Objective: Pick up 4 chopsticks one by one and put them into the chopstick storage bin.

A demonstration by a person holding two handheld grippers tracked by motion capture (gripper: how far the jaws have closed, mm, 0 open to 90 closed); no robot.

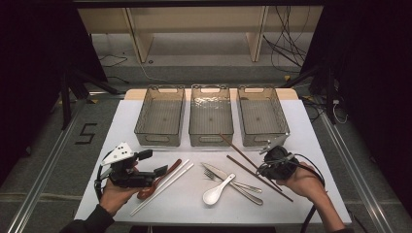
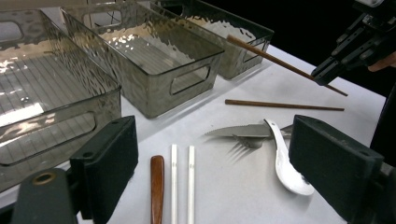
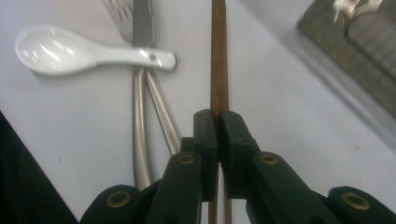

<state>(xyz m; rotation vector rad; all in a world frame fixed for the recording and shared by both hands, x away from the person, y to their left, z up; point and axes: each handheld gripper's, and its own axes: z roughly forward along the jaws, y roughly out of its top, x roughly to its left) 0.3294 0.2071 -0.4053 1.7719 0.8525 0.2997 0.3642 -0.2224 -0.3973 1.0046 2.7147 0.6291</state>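
Note:
My right gripper (image 3: 218,117) is shut on a brown chopstick (image 3: 218,56) and holds it off the table, tip slanting toward the bins; in the high view this gripper (image 1: 265,164) is at the right, with the chopstick (image 1: 238,148) running up-left from it. A second brown chopstick (image 1: 262,180) lies flat on the white mat (image 1: 311,145). At the left my left gripper (image 1: 153,162) is open, jaws wide apart with nothing between them (image 2: 219,163). Ahead of it lie two white chopsticks (image 2: 182,182) and a brown wooden spoon (image 2: 157,186).
Three clear grey bins (image 1: 160,116), (image 1: 210,116), (image 1: 262,116) stand in a row at the back of the mat. A white ceramic spoon (image 1: 216,191) rests on a steel knife and fork (image 1: 243,187) in the middle. Cables lie on the floor beyond the table.

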